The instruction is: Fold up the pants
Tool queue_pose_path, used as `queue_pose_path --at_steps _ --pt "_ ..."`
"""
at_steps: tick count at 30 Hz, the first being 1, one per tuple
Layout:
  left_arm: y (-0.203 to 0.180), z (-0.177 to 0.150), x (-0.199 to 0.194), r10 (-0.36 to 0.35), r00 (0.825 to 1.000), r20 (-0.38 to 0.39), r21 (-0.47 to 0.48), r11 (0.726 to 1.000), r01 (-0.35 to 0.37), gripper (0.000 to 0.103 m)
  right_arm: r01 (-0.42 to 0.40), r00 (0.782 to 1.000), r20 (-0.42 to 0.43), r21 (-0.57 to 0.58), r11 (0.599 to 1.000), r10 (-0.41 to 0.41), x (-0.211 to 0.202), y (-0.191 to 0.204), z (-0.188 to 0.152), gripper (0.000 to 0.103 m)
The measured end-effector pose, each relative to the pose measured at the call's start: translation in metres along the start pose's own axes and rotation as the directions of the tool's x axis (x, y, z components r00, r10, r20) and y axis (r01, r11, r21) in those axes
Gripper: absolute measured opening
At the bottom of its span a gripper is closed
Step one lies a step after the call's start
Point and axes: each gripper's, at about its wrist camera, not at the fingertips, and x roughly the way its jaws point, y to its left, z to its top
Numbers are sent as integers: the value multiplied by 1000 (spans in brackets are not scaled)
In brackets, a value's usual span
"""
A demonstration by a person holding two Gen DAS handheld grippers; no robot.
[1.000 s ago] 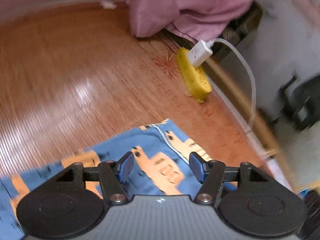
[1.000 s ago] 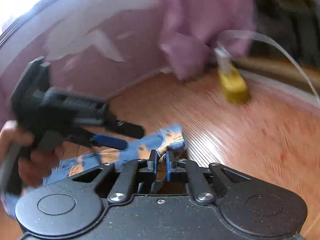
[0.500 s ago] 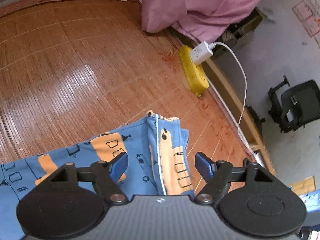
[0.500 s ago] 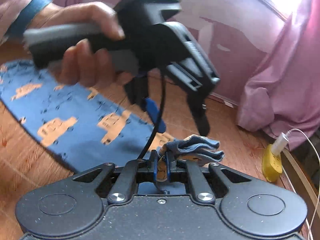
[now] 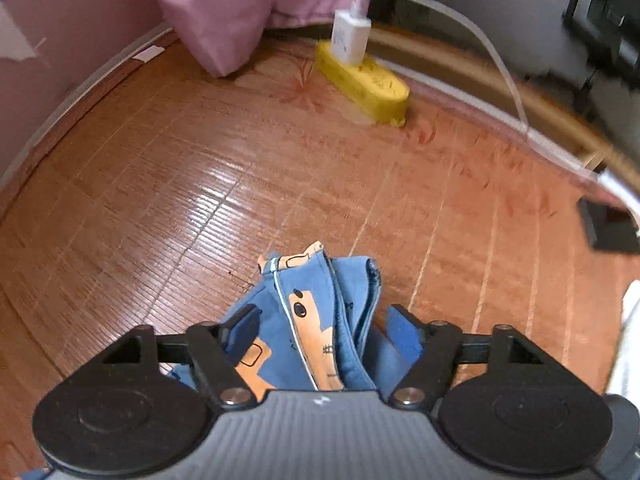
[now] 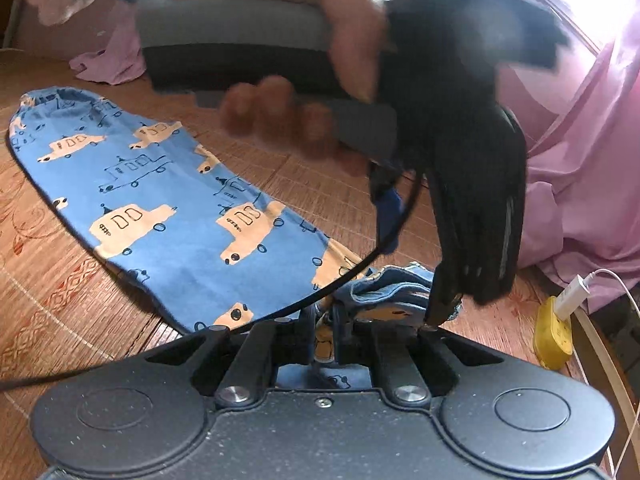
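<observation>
Blue pants (image 6: 172, 216) printed with orange cars lie flat on the bamboo mat, waistband at the far left. Their leg ends are bunched into a stack (image 6: 396, 292) by my right gripper (image 6: 324, 320), which is shut on a fold of that cloth. In the left wrist view the same bunched cuffs (image 5: 320, 304) stick up between the fingers of my left gripper (image 5: 324, 326), which is open and straddles them. A hand (image 6: 304, 128) holds that left gripper just above the stack in the right wrist view, hiding part of the pants.
A yellow power strip (image 5: 364, 84) with a white charger (image 5: 350, 36) and a cable lies at the mat's far edge. A pink curtain (image 5: 224, 12) hangs down to the mat beside it. A purple cloth (image 6: 108, 64) lies beyond the waistband.
The left gripper has come down over the bunched cuffs and swung toward the power strip, still open. The right gripper has stayed shut on the cloth.
</observation>
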Motion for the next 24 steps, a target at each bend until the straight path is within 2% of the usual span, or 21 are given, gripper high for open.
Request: queue_pose_path --at_steps 2,3,4,6,8,9,12,14,18,21,24 --pt "-7 4 7 44 999 -25 19 999 -43 49 -5 1000 -5 0 1000 5 0 0 -1 9" --pt "-11 5 9 56 998 -33 25 998 -55 42 -7 1000 -9 1 1000 7 0 0 -2 9" --pt "-13 6 11 61 998 -35 25 998 -61 29 -9 1000 -11 3 1000 9 0 -1 -2 9" --pt "-13 5 10 50 998 -25 7 999 -50 17 -7 1000 -13 8 1000 7 0 -2 -3 8" --pt "-9 2 4 35 999 -7 -22 999 -35 11 -4 1000 -7 17 1000 5 -2 -5 -2 8" --pt "-5 1 0 19 1000 10 -44 999 -18 11 -3 1000 -1 20 1000 3 -4 -6 -2 8" --pt "18 -7 -12 -75 995 68 -158 984 85 10 2 1000 20 25 1000 -2 -11 -7 0 9" --pt "34 -15 -20 -137 984 117 -240 957 162 10 8 999 41 24 1000 -9 -17 -7 1 9" --pt "72 -38 -36 -237 946 221 -405 860 310 10 10 996 93 18 1000 -12 -30 -5 11 9" --pt "94 -62 -51 -263 917 301 -479 789 384 10 10 991 131 -16 1000 -8 -36 1 22 9" --pt "110 -85 -63 -251 901 353 -513 754 410 10 -2 988 155 -64 998 12 -40 13 33 9"
